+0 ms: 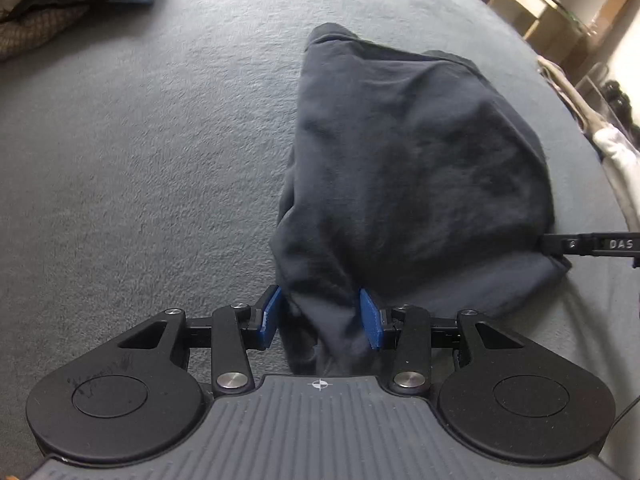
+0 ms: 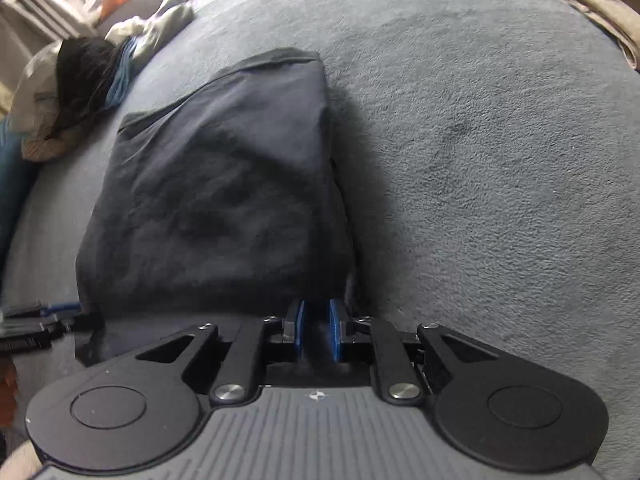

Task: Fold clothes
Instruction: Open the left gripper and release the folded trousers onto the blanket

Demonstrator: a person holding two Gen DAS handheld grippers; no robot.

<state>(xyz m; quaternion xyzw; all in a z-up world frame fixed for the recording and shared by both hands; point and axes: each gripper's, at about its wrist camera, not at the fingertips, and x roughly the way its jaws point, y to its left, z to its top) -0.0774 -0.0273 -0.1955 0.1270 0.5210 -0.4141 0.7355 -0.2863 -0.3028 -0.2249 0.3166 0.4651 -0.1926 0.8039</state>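
Dark navy cotton garment (image 1: 408, 168) runs toward twelve o'clock on grey fleece bed (image 1: 140, 160); left gripper (image 1: 322, 314) and right gripper (image 2: 316, 330) fingers each pinch its near corners.

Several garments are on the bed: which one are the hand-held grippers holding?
The dark navy garment mid-bed. The left hand-held gripper and right hand-held gripper each pinch its near edge; the mixed clothes pile and beige cloth lie untouched at the edges.

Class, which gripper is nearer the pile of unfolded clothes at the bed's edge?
Left. The left gripper holds the dark garment on the side toward the pile; the right gripper holds the far side.
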